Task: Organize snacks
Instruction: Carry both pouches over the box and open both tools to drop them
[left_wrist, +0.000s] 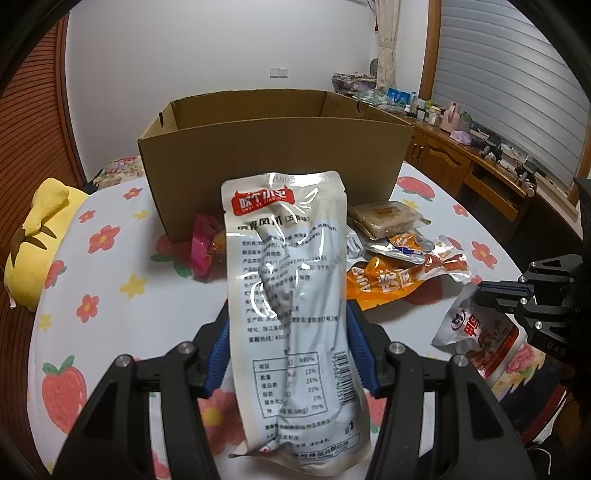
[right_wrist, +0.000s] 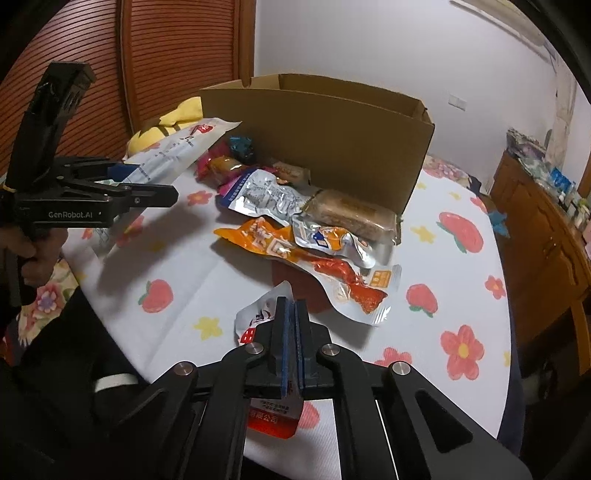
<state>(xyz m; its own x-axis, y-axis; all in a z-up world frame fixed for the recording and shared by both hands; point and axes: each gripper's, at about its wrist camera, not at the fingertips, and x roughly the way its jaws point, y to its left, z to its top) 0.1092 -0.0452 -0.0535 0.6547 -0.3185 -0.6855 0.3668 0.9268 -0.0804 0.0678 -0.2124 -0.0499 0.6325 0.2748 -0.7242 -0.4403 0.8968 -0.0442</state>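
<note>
A long white snack pouch (left_wrist: 291, 314) was clamped upright between the blue pads of the left gripper (left_wrist: 290, 332), held above the flower-printed counter (left_wrist: 122, 295) in front of an open cardboard box (left_wrist: 273, 155). The right gripper (right_wrist: 291, 325) had its fingers pressed together on a small red-and-white pouch (right_wrist: 258, 317), held just off the cloth. Beside the box, an orange packet (right_wrist: 266, 240), a silver packet (right_wrist: 269, 195) and a wrapped brown bar (right_wrist: 351, 214) were heaped together. A yellow plush toy (left_wrist: 40, 240) was seen at the counter's left edge.
</note>
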